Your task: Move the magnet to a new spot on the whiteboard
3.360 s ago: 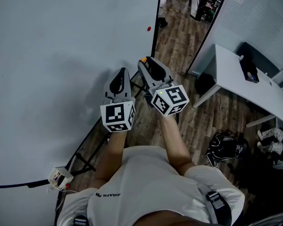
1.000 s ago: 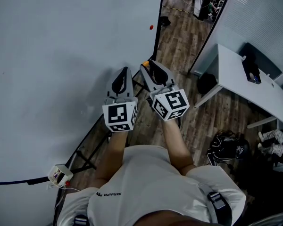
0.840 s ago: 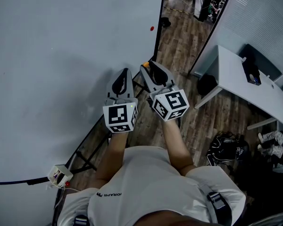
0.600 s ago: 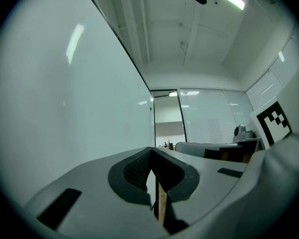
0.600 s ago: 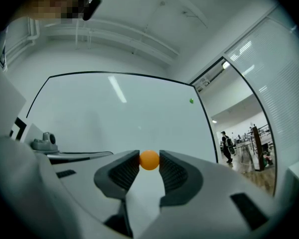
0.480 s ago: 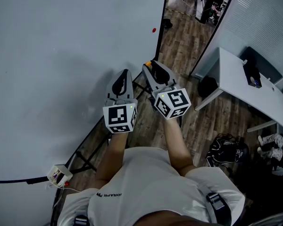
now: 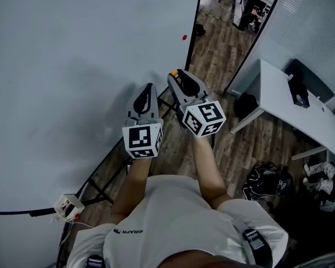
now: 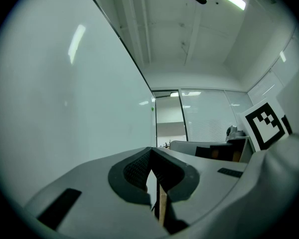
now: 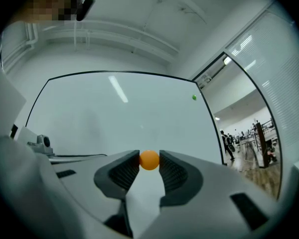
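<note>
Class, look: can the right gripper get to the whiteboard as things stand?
Probably yes: the right gripper, its fingers shut on the orange magnet, faces the whiteboard with nothing between them.

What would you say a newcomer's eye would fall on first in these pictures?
The orange magnet pinched in the jaws of the right gripper stands out, held before the big whiteboard that fills the head view's left. The left gripper beside it is shut and empty.
</note>
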Motion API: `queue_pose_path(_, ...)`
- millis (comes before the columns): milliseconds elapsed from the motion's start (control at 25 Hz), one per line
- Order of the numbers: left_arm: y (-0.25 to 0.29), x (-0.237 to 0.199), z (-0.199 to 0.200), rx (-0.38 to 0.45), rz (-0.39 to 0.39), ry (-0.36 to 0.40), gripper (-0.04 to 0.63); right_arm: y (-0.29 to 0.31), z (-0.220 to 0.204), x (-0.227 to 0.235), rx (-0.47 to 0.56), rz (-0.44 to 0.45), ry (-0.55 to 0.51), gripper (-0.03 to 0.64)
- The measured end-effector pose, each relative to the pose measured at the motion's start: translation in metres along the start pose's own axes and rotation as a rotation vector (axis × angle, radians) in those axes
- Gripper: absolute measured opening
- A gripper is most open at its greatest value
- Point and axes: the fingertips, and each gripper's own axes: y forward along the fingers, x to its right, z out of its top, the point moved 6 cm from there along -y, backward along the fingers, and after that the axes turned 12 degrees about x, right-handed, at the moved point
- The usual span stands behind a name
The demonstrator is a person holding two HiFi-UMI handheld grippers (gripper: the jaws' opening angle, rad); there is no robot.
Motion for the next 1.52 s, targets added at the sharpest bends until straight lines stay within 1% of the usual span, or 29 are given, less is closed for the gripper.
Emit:
queue_pose_path(280,-0.004,-0.003,0.000,0.003,0.007,-0.001,0.002,0.011,0.002,-0.001,0.000,0.028,0.004,0.132)
queue_pose_path(680,-0.005,-0.004,0.003,0.000,0.017,0.002,0.003,0.030,0.003,0.001,-0.029,0.069,-0.004,0.132)
queue_pose_path(1520,-0.010,-0.008,0.008,0.001,0.036,0.007,0.002,0.050,0.006,0.010,-0.034,0.068,0.008,0.132)
